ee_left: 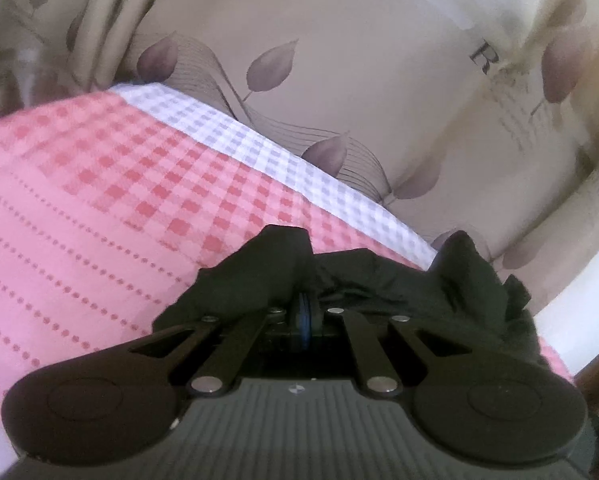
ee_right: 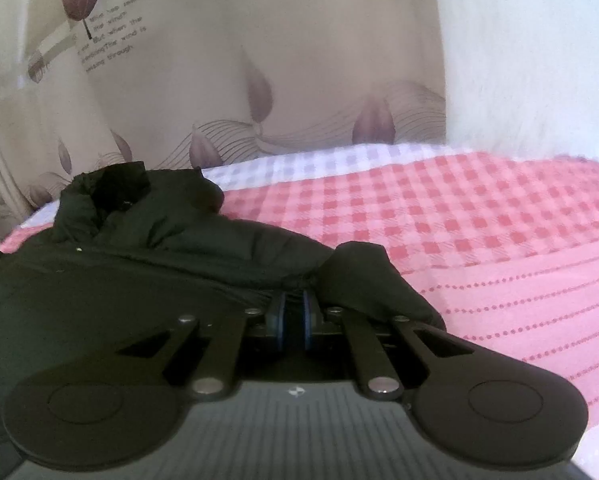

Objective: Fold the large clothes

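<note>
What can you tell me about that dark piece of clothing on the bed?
The jacket is black, puffy and quilted-looking, like padded winter wear. It lies crumpled on the pink checked bedspread, near its white-checked edge by the leaf-patterned curtain. The left tongs and right tongs are each shut on a bunched fold of it.

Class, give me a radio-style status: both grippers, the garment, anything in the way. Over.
Left gripper shut on black padded jacket. Right gripper shut on it too. Jacket bunched on pink checked bedspread. Nothing in the way.
</note>
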